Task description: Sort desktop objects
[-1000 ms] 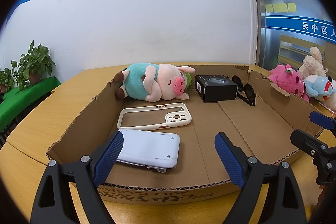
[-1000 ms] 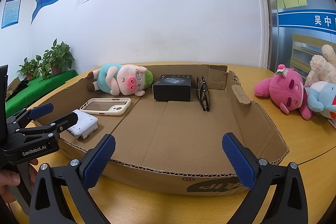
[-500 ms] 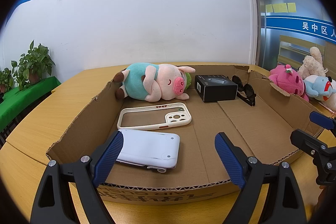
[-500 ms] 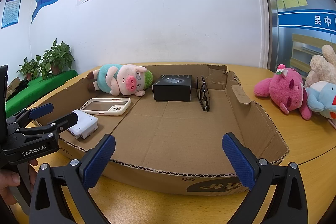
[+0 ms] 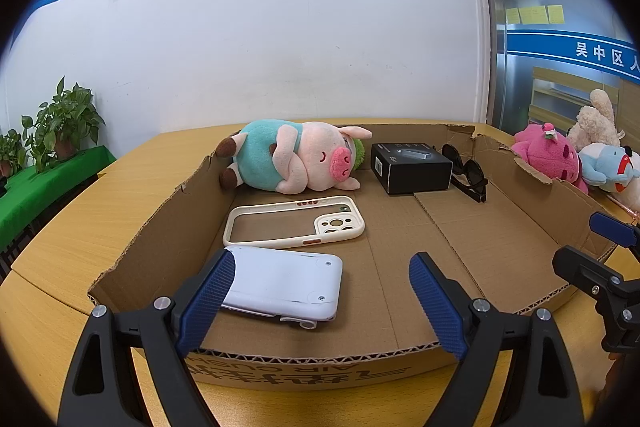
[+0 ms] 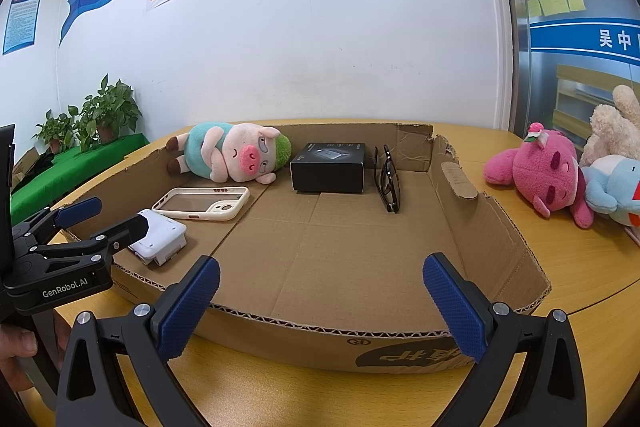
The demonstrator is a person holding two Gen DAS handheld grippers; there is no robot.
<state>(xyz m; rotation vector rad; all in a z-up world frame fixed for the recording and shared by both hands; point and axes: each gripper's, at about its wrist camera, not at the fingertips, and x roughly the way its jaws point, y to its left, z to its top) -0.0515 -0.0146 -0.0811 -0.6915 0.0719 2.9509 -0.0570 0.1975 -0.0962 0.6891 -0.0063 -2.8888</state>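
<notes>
On the wooden surface a cardboard tray sits just ahead of both claws. Nothing has changed: left claw and right claw stay wide apart, empty. White device lies nearest the left claw; sorting hasn't begun.

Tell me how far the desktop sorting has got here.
Five items lie in the cardboard tray: pig plush, phone case, white device, black box, sunglasses. Both grippers, left and right, are open and empty. Three plush toys remain outside.
</notes>
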